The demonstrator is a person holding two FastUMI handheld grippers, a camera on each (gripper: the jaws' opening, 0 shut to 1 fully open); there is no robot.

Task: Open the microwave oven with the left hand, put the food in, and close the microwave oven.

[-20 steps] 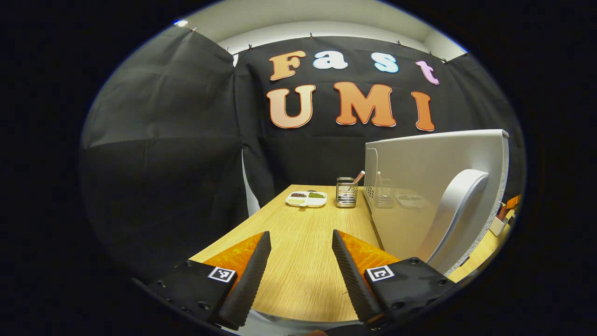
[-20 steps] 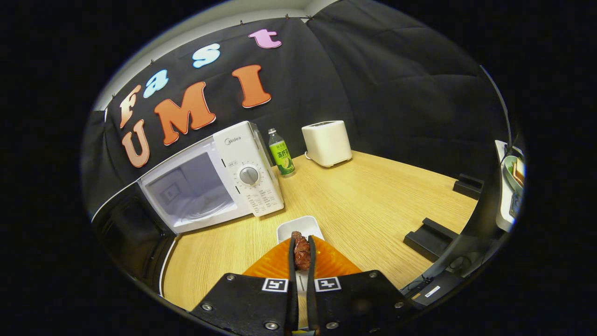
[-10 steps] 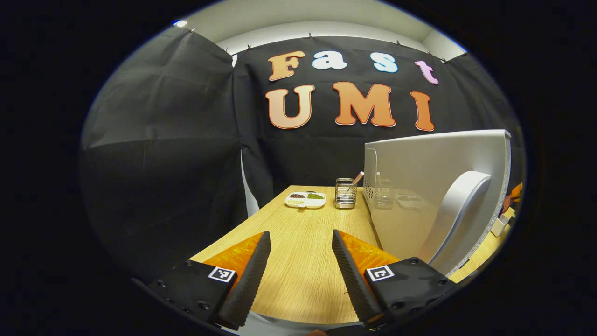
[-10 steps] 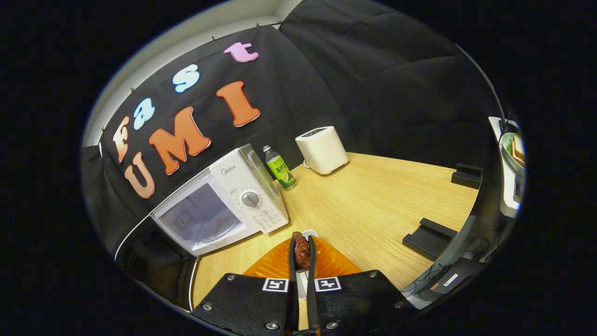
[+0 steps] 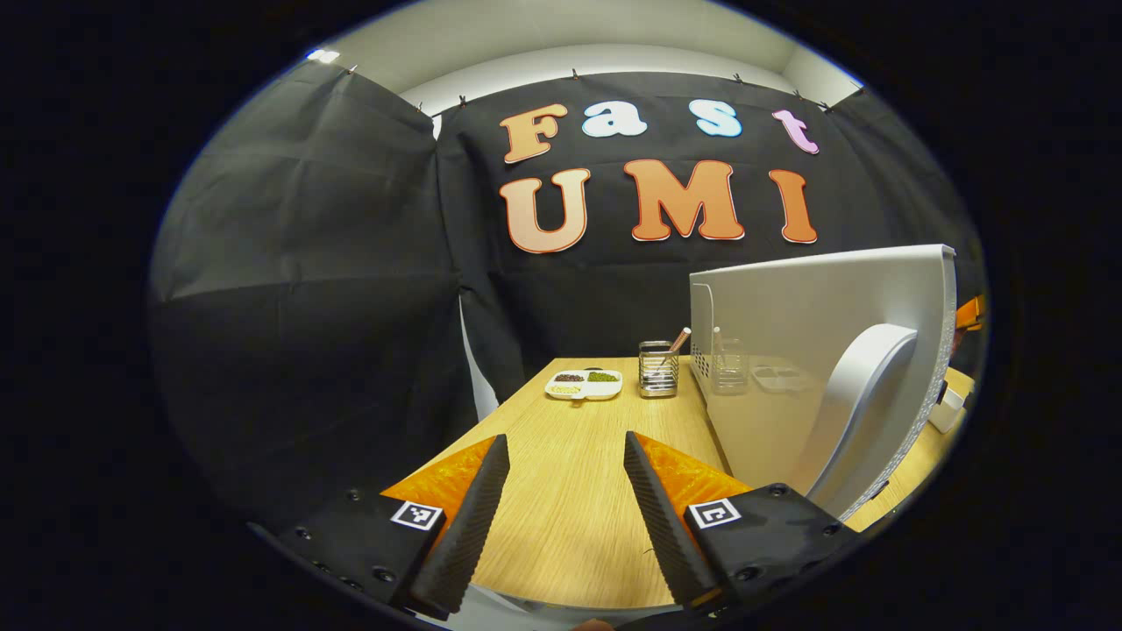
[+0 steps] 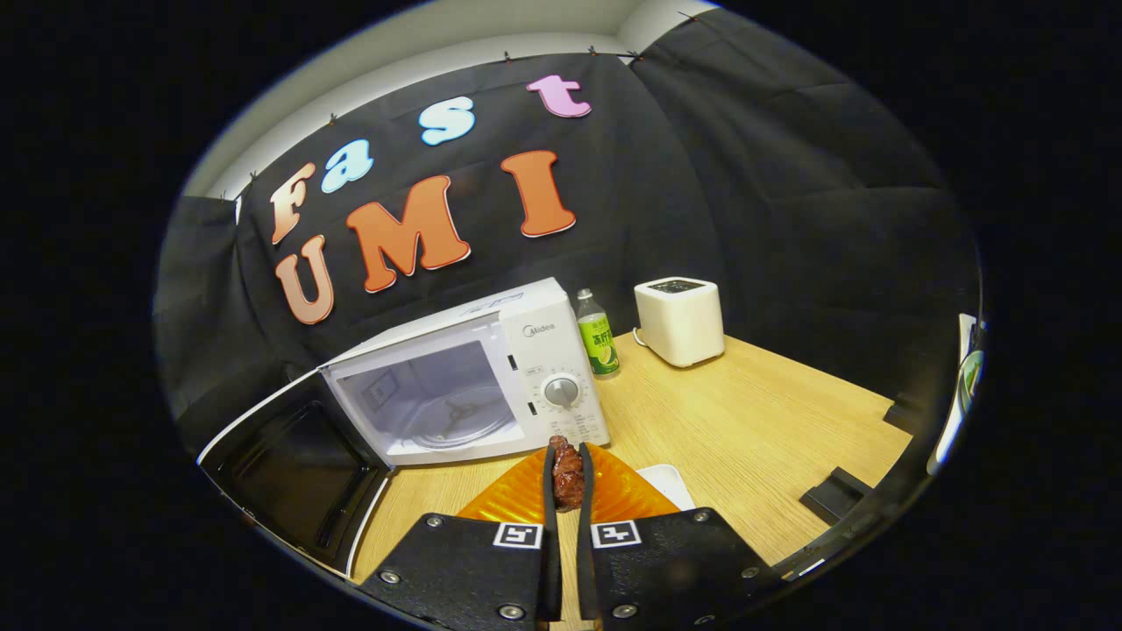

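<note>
Between your right gripper's (image 6: 562, 478) clenched fingers you are gripping the food (image 6: 567, 469); ahead and slightly left, the microwave oven's (image 6: 465, 386) open cavity is facing you. Your left gripper (image 5: 561, 499) is hanging released beside the swung-out door (image 5: 824, 368).

In the right gripper view, the right gripper (image 6: 566, 478), its jaws clamped on the reddish-brown piece of meat (image 6: 567, 471), has swung toward the white microwave oven (image 6: 491, 381). The oven's open cavity now faces it squarely and closer than a second ago. The small white rectangular dish (image 6: 668, 483) has slid from ahead of the meat to its right.
</note>
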